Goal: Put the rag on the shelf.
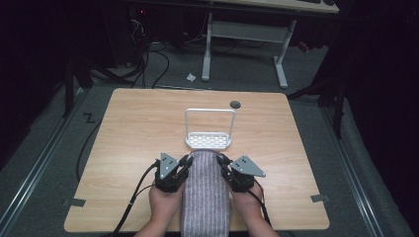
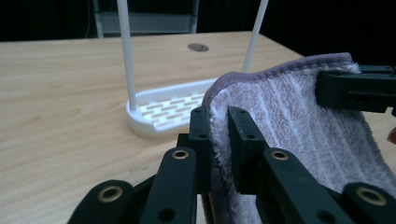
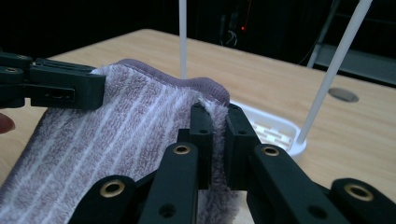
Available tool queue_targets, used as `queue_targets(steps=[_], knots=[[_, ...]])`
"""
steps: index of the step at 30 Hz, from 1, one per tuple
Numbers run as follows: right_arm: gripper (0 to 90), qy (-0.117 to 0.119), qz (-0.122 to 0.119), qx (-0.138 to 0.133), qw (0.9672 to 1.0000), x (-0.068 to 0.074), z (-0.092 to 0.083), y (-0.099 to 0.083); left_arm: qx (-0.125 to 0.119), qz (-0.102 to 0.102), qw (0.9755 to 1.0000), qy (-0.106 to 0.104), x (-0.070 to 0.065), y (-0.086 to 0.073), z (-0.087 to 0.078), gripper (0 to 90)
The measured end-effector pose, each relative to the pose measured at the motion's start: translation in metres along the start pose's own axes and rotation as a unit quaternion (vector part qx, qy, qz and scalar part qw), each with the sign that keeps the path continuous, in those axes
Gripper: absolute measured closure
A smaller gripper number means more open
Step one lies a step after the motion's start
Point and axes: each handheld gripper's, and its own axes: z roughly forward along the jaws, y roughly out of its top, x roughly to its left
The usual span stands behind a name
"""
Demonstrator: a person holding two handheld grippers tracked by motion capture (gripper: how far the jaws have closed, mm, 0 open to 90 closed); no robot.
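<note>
A striped purple-grey towel (image 1: pixel 206 192) lies lengthwise at the table's front middle, its near end hanging over the front edge. My left gripper (image 1: pixel 186 161) is shut on the towel's far left corner (image 2: pixel 218 135). My right gripper (image 1: pixel 222 160) is shut on the far right corner (image 3: pixel 217 126). The towel's far edge is lifted a little off the table between them. Just beyond it stands a white rack (image 1: pixel 209 139), a slotted base (image 2: pixel 163 109) with a tall thin hoop (image 1: pixel 210 111) rising from it. Each gripper view also shows the other gripper (image 2: pixel 357 88) (image 3: pixel 51 86) clamped on the towel's opposite corner.
The wooden table (image 1: pixel 133 128) has a round grommet hole (image 1: pixel 235 104) behind the rack. Cables trail from both grippers toward the front edge. A white-legged desk (image 1: pixel 244 34) stands on the floor beyond the table.
</note>
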Motion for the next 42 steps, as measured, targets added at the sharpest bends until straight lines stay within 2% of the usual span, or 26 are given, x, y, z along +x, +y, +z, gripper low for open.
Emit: queue_targets(steps=[2,3,6,8,10,19,23,27,28,33,36,42], knots=[[84.2,-0.002,-0.001,-0.009,1.0,-0.001,-0.002,0.006,-0.004,0.002,1.0,0.0,0.0,0.003,-0.001,80.6],[84.2,-0.003,-0.001,-0.016,0.9999,-0.001,-0.004,0.01,-0.015,0.004,0.9999,-0.002,-0.001,0.012,-0.004,80.6],[84.2,-0.005,-0.001,-0.031,0.9995,-0.003,-0.008,0.021,-0.031,0.009,0.9995,-0.003,-0.003,0.024,-0.009,80.6],[84.1,-0.006,-0.003,-0.037,0.9993,-0.003,-0.009,0.025,-0.035,0.011,0.9993,-0.003,-0.004,0.027,-0.01,80.6],[84.1,-0.009,-0.006,-0.053,0.9986,-0.004,-0.013,0.036,-0.054,0.019,0.9983,-0.003,-0.006,0.039,-0.015,80.6],[84.2,-0.017,-0.012,-0.092,0.9955,-0.008,-0.023,0.066,-0.085,0.034,0.9958,0.002,-0.01,0.066,-0.022,80.8],[84.1,-0.02,-0.017,-0.107,0.9939,-0.01,-0.026,0.079,-0.103,0.044,0.9937,0.004,-0.011,0.084,-0.024,80.9],[84.2,-0.022,-0.017,-0.117,0.9927,-0.011,-0.028,0.088,-0.115,0.046,0.9922,0.003,-0.012,0.093,-0.026,80.9],[84.2,-0.023,-0.019,-0.126,0.9916,-0.013,-0.031,0.095,-0.123,0.051,0.9911,0.002,-0.013,0.099,-0.027,80.9],[84.2,-0.025,-0.019,-0.139,0.9898,-0.015,-0.034,0.106,-0.132,0.054,0.9897,0.001,-0.014,0.11,-0.028,80.9],[84.2,-0.027,-0.022,-0.15,0.9881,-0.017,-0.037,0.116,-0.142,0.061,0.988,0.001,-0.015,0.119,-0.03,81.0],[84.2,-0.029,-0.022,-0.157,0.987,-0.021,-0.038,0.124,-0.149,0.063,0.9869,0.0,-0.016,0.125,-0.029,81.0]])
